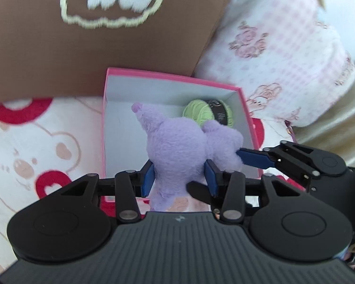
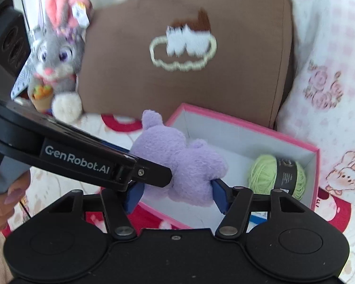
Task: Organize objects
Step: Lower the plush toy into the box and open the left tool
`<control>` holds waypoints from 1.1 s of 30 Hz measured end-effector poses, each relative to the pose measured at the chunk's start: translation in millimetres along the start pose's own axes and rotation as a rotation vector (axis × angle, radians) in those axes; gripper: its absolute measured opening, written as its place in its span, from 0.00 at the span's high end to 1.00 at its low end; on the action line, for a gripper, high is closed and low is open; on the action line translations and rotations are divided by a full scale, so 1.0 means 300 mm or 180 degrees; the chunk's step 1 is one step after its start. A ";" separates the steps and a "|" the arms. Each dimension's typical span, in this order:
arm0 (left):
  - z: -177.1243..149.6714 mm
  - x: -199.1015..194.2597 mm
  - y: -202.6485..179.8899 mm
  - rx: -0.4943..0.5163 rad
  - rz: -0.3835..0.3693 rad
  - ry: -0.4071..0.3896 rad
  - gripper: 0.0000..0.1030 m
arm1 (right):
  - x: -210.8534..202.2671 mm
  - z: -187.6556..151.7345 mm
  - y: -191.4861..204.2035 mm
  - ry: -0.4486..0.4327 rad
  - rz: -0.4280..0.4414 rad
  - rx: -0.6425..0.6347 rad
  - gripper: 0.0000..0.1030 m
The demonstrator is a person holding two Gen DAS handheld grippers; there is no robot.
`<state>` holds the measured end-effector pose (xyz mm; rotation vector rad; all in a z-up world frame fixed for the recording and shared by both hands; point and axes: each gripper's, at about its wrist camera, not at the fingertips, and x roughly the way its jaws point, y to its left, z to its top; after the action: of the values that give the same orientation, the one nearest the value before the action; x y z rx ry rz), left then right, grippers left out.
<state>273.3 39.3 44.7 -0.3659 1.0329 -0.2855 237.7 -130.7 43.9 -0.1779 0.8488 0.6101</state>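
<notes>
Far to the left a grey plush rabbit (image 2: 55,54) with pink ears sits propped against a brown cushion (image 2: 184,71) stitched with a cream cloud outline, and a person's hand (image 2: 2,203) shows at the edge, wrapped around the handle of one tool. That is the left gripper (image 1: 179,176), and its blue pads are clamped on the body of a purple plush toy (image 1: 177,146), pressing in from both sides. The toy is held up over the near part of an open pink box (image 1: 170,75) with a pale grey inside; whether its underside touches the box floor I cannot tell. The box sits on a cream blanket (image 1: 30,156) printed with bears and red hearts, its far edge close under the cushion. Next along, the right gripper (image 2: 176,195) has its blue fingers on the rounder end of the same toy, one pad on each side and both touching the fur, so both tools grip it together. Inside the box, in the far right corner, lies a ball of green yarn (image 2: 262,174) with a dark paper band, apart from the toy. To the right of the box lies a bundle of white fabric (image 1: 277,54) with pink checks and rose prints.
</notes>
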 end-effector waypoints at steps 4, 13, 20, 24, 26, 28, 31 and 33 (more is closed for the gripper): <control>0.027 0.106 -0.002 -0.0021 0.0116 0.0158 0.58 | 0.064 -0.026 -0.059 0.0034 0.0022 0.0026 0.37; 0.067 0.327 0.023 -0.0078 0.0431 0.0498 0.58 | 0.258 -0.076 -0.204 0.0220 0.0301 0.0328 0.40; 0.078 0.441 0.042 -0.0067 0.0662 0.0714 0.58 | 0.381 -0.085 -0.244 0.0446 0.0411 0.0373 0.41; 0.079 0.480 0.047 -0.0027 0.0767 0.0770 0.58 | 0.422 -0.090 -0.232 0.0497 0.0341 0.0388 0.41; 0.076 0.495 0.051 -0.0034 0.0796 0.0776 0.58 | 0.441 -0.089 -0.228 0.0537 0.0310 0.0407 0.41; 0.071 0.507 0.053 -0.0026 0.0827 0.0777 0.57 | 0.458 -0.084 -0.230 0.0592 0.0286 0.0427 0.41; 0.063 0.520 0.058 -0.0043 0.0859 0.0788 0.57 | 0.473 -0.078 -0.217 0.0661 0.0231 0.0400 0.41; 0.057 0.527 0.064 -0.0080 0.0812 0.0820 0.57 | 0.475 -0.078 -0.206 0.0694 0.0169 0.0368 0.41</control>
<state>365.9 -3.5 -78.8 -0.2194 1.3236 -0.0906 329.4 -128.3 -83.7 -0.1183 1.0996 0.5963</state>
